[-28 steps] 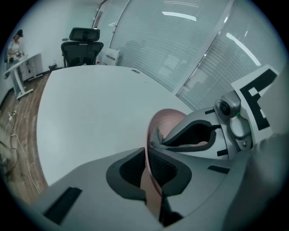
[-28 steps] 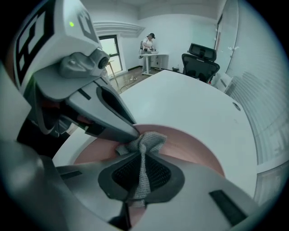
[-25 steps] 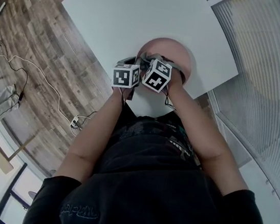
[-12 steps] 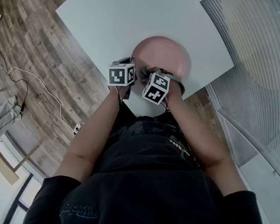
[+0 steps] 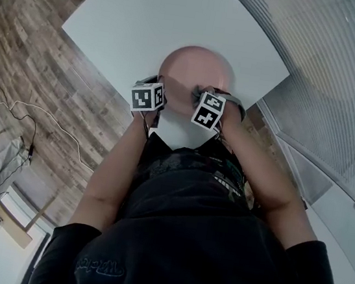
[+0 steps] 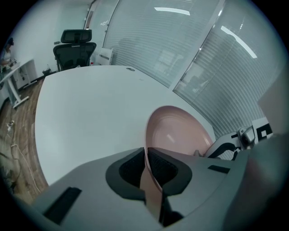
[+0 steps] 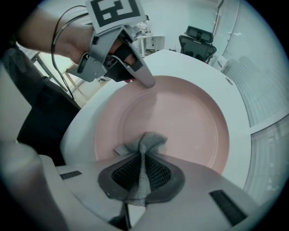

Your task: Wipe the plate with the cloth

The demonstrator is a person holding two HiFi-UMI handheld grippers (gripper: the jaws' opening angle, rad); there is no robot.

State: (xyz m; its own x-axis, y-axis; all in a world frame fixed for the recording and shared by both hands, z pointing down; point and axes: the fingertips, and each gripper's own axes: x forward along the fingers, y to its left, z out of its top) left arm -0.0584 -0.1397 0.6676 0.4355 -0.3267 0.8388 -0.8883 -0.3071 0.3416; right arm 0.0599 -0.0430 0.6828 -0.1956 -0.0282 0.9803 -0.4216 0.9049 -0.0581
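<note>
- the plate (image 5: 198, 65) is seen at the near edge of the table (image 5: 142, 21).
- the left gripper (image 6: 146, 158) is closed on the plate's near left rim, so the plate is held steady.
- the right gripper (image 7: 142, 155) is closed on the cloth (image 7: 149, 143), which is pinched between its jaws.
- the cloth's loose end is pressed on the near part of the plate's face.
- most of the face lies on the far side of the cloth, so the next wipe is likely to be pushed that way.
</note>
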